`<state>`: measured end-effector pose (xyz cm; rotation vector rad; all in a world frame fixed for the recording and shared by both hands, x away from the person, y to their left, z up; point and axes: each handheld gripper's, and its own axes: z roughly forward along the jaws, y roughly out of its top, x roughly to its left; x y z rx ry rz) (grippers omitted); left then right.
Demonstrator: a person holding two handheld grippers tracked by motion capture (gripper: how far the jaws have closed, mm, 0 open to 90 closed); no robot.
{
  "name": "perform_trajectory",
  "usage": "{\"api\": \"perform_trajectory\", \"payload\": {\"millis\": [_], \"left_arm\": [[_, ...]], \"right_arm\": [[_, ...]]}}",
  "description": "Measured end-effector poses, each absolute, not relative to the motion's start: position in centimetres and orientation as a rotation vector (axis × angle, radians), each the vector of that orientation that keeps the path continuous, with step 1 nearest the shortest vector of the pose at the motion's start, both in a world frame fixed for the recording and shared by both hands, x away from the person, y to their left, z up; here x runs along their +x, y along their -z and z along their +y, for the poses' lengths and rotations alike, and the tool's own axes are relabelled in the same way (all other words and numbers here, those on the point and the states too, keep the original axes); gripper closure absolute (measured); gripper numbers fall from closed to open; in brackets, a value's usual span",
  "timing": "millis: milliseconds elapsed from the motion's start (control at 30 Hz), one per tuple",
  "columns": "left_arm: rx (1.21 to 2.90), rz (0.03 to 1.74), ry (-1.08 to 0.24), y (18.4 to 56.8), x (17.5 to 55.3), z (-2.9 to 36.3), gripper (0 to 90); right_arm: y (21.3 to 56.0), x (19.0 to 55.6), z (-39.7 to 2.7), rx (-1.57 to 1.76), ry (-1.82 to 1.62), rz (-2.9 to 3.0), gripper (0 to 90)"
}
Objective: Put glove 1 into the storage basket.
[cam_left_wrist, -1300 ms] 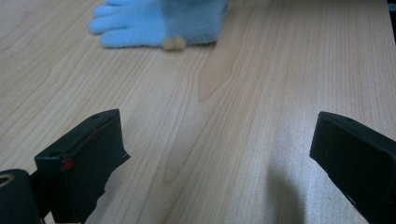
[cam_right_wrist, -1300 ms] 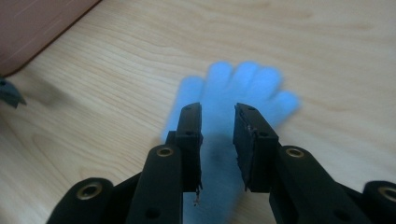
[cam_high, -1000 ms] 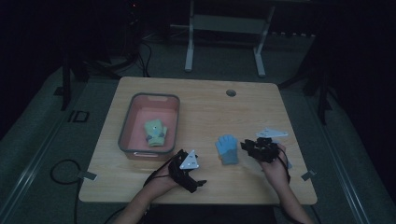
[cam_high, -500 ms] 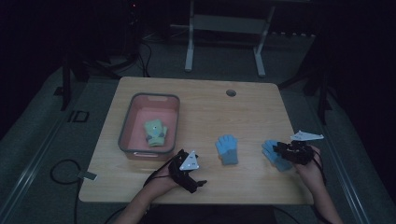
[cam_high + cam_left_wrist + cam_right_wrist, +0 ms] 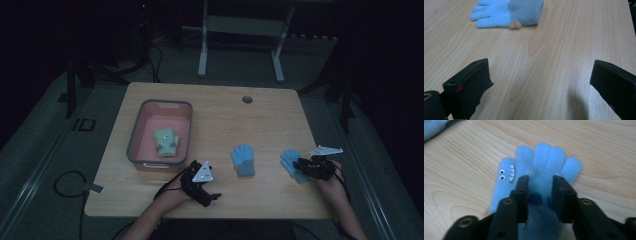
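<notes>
Sorting of small knitted gloves into a bin, partly done as judged from the layout: one pale green knitted glove [image 5: 166, 142] already lies in the pink plastic bin with a grey rim [image 5: 134, 134], ahead and left of the left tool, while two blue ones remain on the wooden bench [image 5: 220, 115]. The right tool [image 5: 303, 167], held low and nearly level by the right hand [image 5: 331, 181] near the bench's right edge, has just been closing its jaws, which now pinch the palm of the light blue fleece glove with a shark face on its thumb [image 5: 541, 170]. A second blue glove with a grey cuff [image 5: 243, 160] lies between the two tools. The left tool [image 5: 204, 186] rests by the bin's near corner, jaws wide apart and empty.
</notes>
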<state>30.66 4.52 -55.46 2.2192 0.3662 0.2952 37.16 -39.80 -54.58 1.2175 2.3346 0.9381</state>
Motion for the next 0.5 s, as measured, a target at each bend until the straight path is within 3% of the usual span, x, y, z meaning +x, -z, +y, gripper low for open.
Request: {"api": "perform_trajectory", "payload": {"millis": [133,500], "left_arm": [[2.220,0.362,-0.296,55.4,30.7,4.6,3.0],[2.221,0.363,-0.295,55.4,30.7,4.6,2.9]], "right_arm": [[54.5,37.1,-39.3,1.245,-0.916,2.328,84.3],[50.8,35.9,-36.1,1.439,-0.974,2.108,86.5]]}}
